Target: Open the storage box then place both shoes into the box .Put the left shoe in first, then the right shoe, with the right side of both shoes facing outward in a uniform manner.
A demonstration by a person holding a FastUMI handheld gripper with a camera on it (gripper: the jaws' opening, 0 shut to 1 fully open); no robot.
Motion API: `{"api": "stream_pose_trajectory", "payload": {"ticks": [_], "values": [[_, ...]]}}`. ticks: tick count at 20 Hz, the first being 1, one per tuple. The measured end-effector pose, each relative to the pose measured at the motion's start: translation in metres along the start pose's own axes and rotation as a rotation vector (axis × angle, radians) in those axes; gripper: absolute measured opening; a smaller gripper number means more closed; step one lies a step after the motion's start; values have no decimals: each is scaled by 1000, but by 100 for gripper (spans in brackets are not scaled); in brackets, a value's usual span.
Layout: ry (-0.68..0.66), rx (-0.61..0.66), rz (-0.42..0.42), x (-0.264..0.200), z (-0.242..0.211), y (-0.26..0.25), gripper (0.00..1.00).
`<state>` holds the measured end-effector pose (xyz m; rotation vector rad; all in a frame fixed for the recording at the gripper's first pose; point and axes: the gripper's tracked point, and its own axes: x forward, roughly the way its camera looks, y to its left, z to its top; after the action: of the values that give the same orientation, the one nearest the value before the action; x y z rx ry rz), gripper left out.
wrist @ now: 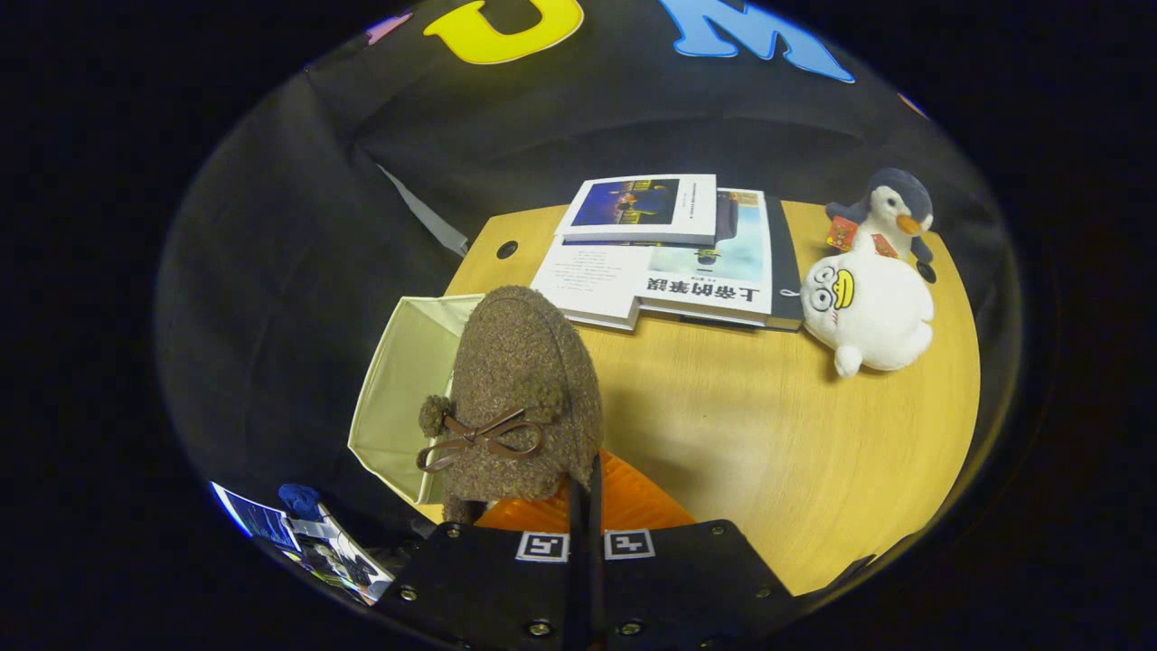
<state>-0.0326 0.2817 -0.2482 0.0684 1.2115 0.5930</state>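
Your gripper (586, 506) raised over the wooden table (723, 425), fingers clamped on the brown shoe (520, 398), open storage box (402, 389) beside it, books (669, 253) beyond.

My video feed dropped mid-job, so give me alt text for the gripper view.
The gripper is shut on the edge of a fuzzy brown shoe with a small bow, held up just ahead of an open cream storage box at the edge of a wooden table. Beyond them lie stacked books and two plush toys, a white one and a penguin.
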Motion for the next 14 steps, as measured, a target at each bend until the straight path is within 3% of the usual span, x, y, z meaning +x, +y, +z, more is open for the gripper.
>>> {"api": "stream_pose_trajectory", "payload": {"ticks": [14], "values": [[28,-130,101,47,46,121,0]]}}
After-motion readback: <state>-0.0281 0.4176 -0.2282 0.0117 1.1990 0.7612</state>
